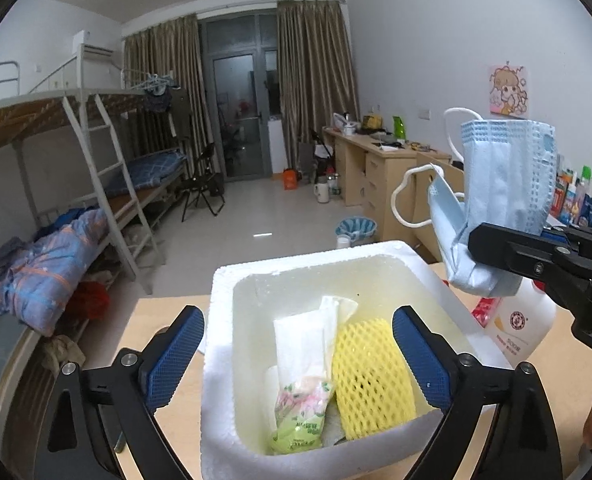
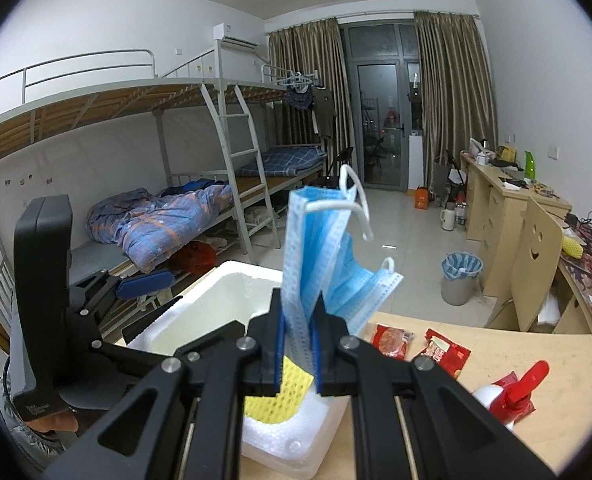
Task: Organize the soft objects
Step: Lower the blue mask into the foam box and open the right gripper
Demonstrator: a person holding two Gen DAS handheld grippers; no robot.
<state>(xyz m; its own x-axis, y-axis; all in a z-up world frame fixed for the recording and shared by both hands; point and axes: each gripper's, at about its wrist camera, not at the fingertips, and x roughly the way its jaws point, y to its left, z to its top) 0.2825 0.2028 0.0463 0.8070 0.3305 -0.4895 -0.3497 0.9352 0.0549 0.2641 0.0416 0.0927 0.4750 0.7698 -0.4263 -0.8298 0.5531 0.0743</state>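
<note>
A white foam box (image 1: 222, 280) stands on the wooden table (image 1: 148, 320). Inside lie a yellow foam net (image 1: 371, 376), a green and pink tissue pack (image 1: 301, 412) and a folded white tissue (image 1: 307, 340). My left gripper (image 1: 297, 360) is open, its blue pads (image 1: 176, 360) straddling the near part of the box with nothing between them. To the right and higher, my right gripper (image 2: 297, 332) is shut on several blue face masks (image 2: 315, 248), which stand up from the jaws with white ear loops hanging. In the left wrist view the masks (image 1: 507, 176) hang over the box's right rim.
Two red snack packets (image 2: 391, 338) and a white bottle with a red pump (image 2: 511, 392) lie on the table right of the box (image 2: 232, 270). A wooden chair with a smiley cutout (image 2: 535, 264) stands beyond the table. A bunk bed (image 2: 168, 220) fills the left side of the room.
</note>
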